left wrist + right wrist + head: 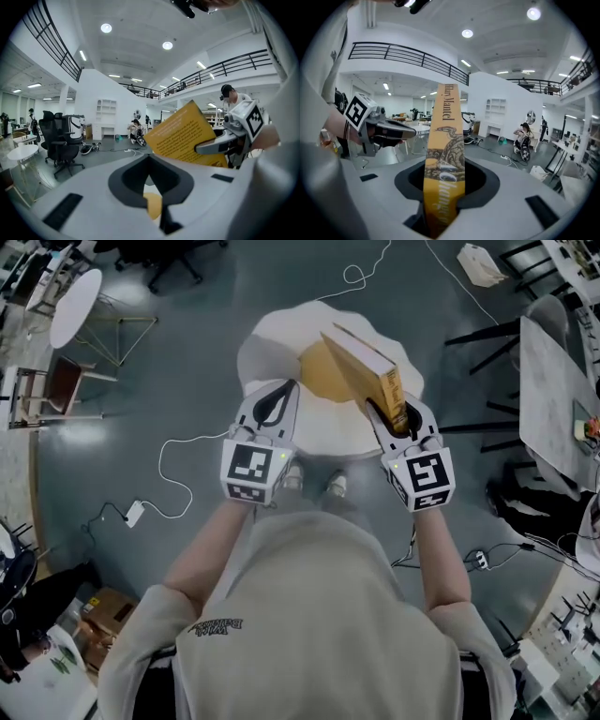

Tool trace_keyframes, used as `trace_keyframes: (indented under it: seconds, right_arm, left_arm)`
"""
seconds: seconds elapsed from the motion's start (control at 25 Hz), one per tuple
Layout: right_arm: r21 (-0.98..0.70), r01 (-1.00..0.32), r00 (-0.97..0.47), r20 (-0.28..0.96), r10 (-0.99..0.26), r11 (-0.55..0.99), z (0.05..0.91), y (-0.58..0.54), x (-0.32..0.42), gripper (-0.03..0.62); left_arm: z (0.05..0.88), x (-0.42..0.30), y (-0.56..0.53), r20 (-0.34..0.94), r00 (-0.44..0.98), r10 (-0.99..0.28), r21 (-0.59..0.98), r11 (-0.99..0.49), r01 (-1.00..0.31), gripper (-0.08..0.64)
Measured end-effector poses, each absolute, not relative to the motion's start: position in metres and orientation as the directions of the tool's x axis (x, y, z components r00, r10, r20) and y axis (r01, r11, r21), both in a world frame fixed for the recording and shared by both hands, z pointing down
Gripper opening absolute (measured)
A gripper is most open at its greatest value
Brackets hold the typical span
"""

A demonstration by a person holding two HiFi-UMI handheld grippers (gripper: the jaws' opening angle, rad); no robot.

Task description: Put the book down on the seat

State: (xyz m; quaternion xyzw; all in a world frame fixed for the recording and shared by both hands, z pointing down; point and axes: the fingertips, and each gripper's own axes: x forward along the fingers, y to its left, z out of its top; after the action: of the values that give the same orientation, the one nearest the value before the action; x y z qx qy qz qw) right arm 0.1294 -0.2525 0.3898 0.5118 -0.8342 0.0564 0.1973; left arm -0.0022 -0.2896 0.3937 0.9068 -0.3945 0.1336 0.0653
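Book (361, 367) on edge over seat (281, 343)

A: How was the light?
B: Dim and grey from the head camera, the floor (187, 381) dull and the corners darker. Both gripper views were brighter under round ceiling lamps (167, 45), which glared white.
A: And sharpness?
B: Fisheye bending curved the edges inside black rims. The book (444, 178) blurred close to the lens; farther off, all was crisp.

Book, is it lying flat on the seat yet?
No, tipped up: the book slants above the seat, held by the right tool.
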Motion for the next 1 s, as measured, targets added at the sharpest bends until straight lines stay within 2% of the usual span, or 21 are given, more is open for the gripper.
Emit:
trace_keyframes:
  seconds: [0.24, 0.56, 1.0]
  right_arm:
    - [0.085, -0.840, -0.446, 0.454, -0.772, 0.536, 0.448, -0.289, 0.134, 0.147]
    - [0.121, -0.788, -0.441, 0.574, -0.690, 0.604, 0.560, -0.335, 0.129, 0.147]
    - [0.192, -0.672, -0.379, 0.741, -0.554, 0.715, 0.767, -0.367, 0.134, 0.147]
  left_arm:
    - [0.432, 0.017, -0.312, 0.263, 0.667, -0.697, -0.004, -0.692, -0.722, 0.011]
    - [0.546, 0.036, -0.341, 0.385, 0.635, -0.669, 0.033, -0.678, -0.734, 0.011]
    - [0.729, 0.031, -0.365, 0.562, 0.544, -0.623, 0.058, -0.626, -0.777, 0.011]
